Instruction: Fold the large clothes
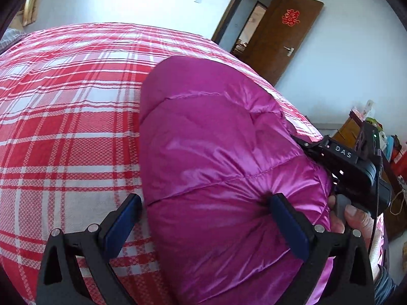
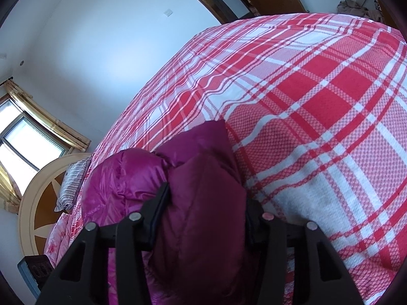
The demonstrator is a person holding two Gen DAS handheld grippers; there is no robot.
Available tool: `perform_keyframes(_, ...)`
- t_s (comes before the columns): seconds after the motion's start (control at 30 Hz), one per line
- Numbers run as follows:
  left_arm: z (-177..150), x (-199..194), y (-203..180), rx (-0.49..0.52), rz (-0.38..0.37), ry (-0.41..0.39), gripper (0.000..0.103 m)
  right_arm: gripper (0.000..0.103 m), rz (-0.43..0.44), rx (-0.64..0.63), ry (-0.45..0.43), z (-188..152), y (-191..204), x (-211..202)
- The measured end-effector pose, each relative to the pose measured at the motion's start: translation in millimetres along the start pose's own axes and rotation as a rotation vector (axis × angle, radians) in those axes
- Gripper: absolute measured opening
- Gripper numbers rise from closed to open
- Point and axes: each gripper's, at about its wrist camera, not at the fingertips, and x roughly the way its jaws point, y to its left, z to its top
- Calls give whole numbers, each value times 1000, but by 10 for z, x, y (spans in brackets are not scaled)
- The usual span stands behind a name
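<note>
A shiny magenta puffer jacket (image 1: 216,152) lies bundled on the bed. My left gripper (image 1: 203,216) is open, its blue-padded fingers (image 1: 122,221) set wide around the near end of the jacket. The right gripper's black body (image 1: 351,167) shows at the jacket's right side, held by a hand. In the right wrist view my right gripper (image 2: 206,198) is open too, with a darker fold of the jacket (image 2: 201,203) bulging between its fingers (image 2: 157,203). The right finger is mostly hidden by cloth.
The bed carries a red and white plaid sheet (image 1: 63,101), also in the right wrist view (image 2: 318,127). A brown open door (image 1: 279,33) and a cluttered wooden cabinet (image 1: 356,127) stand to the right. A striped pillow (image 2: 71,188), round headboard (image 2: 38,203) and window (image 2: 20,139) show left.
</note>
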Motion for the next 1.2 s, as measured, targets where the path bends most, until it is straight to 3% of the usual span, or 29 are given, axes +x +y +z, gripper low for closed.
perform_keyframes(0.07, -6, -6, -24, 11, -30, 2, 93, 49, 8, -12, 0, -4, 19, 1)
perform_keyframes(0.37, -8, -42, -186, 75, -3, -15, 77, 38, 12, -53, 8, -19, 80, 19)
perform_keyframes(0.6, -6, -56, -250, 100, 22, -23, 72, 33, 45, -65, -10, -24, 68, -7)
perform_keyframes(0.7, 35, -72, -281, 106, 26, -27, 61, 31, 71, -55, -12, -22, 39, -16)
perform_keyframes(0.77, 56, -118, -296, 113, 29, -34, 48, 26, 70, -70, -21, -28, 76, -52)
perform_keyframes(0.87, 97, -250, -335, 133, 27, -54, 36, 20, 62, -143, -49, -74, 233, -178)
perform_keyframes(1.2, 0, -702, -383, 135, 2, -113, 28, 19, 121, -163, -62, -195, 506, -440)
